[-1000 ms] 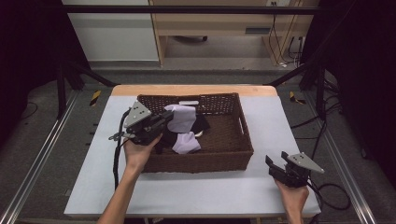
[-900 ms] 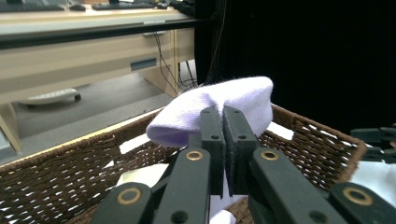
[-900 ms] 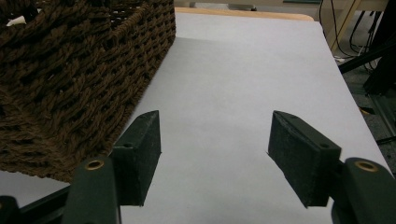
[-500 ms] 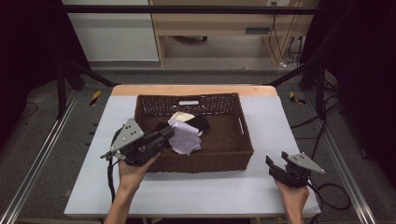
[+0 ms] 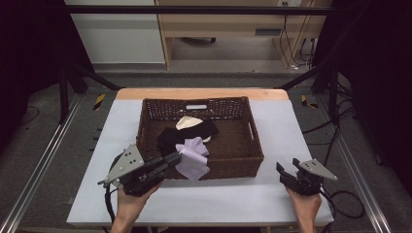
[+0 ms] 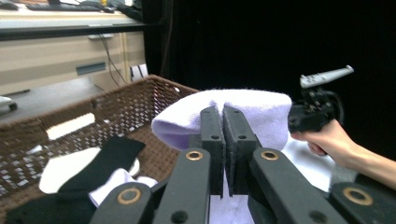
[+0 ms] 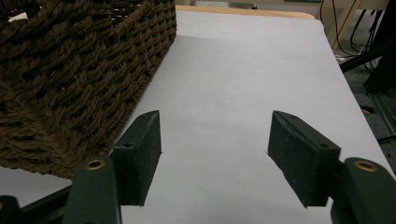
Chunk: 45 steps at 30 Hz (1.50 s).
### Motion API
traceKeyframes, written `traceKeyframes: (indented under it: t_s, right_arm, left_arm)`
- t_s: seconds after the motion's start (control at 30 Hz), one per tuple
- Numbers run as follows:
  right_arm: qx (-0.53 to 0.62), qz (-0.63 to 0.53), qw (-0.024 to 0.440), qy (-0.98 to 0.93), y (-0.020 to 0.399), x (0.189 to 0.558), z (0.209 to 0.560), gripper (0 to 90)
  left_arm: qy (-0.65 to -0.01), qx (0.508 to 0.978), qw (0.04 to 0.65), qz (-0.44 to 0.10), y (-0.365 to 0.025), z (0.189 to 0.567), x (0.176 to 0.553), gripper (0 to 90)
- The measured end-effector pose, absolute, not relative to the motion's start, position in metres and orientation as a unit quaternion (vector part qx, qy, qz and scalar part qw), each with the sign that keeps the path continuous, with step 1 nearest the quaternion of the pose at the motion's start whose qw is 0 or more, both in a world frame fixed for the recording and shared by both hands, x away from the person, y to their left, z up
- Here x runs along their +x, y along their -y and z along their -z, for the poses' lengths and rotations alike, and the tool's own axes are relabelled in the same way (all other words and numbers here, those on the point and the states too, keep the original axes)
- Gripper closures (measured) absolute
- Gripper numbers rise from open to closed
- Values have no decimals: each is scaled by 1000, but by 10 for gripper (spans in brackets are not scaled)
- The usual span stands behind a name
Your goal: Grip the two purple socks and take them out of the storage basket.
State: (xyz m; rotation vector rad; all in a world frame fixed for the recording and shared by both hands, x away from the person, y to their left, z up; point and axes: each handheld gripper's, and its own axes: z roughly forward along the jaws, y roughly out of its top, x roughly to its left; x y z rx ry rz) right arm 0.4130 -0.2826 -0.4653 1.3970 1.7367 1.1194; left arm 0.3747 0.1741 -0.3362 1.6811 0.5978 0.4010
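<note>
A lavender sock point(image 5: 193, 158) hangs over the front wall of the brown wicker basket point(image 5: 194, 103), and my left gripper point(image 5: 177, 156) is shut on it at the front left of the basket. In the left gripper view the closed jaws point(image 6: 223, 116) pinch the lavender sock point(image 6: 264, 109) above the basket point(image 6: 116, 100). A black sock point(image 5: 187, 135) and a cream sock point(image 5: 187, 121) lie inside the basket. My right gripper point(image 5: 284, 172) rests low at the table's front right, open, with only bare table between its jaws point(image 7: 215, 149).
The basket stands in the middle of a white table point(image 5: 218, 199); its woven wall point(image 7: 70, 70) is just left of my right gripper. Bare tabletop point(image 7: 243, 70) runs ahead of that gripper. A wooden cabinet point(image 5: 218, 24) stands beyond the table.
My left gripper has drawn back toward the front left with the lavender sock, carrying it from the basket's middle to its front wall. The right gripper has kept still.
</note>
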Motion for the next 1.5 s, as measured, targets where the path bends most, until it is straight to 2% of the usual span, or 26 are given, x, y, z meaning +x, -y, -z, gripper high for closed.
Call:
traceKeyframes:
  t_s: [0.2, 0.7, 1.23, 1.3, 1.33, 1.4, 1.5]
  right_arm:
    - [532, -425, 317, -660, 283, 412, 465, 349]
    - [532, -424, 317, -661, 282, 412, 466, 346]
    - [532, -421, 314, -664, 281, 413, 467, 342]
    - [532, -421, 315, -664, 281, 413, 467, 342]
    - [532, -421, 315, -664, 281, 413, 467, 341]
    - [532, -420, 315, -664, 281, 413, 467, 341]
    - [532, -421, 315, -664, 282, 413, 467, 342]
  left_arm:
    - [-261, 739, 600, -159, -172, 357, 363, 868]
    - [-307, 775, 543, -102, -162, 427, 368, 867]
    - [-337, 813, 461, -113, -146, 475, 377, 854]
    - [-338, 813, 461, -112, -146, 475, 376, 793]
    - [-340, 810, 463, -117, -146, 475, 375, 715]
    - [-340, 806, 469, -119, -147, 472, 373, 675]
    - [-348, 799, 473, -128, -149, 468, 371, 559]
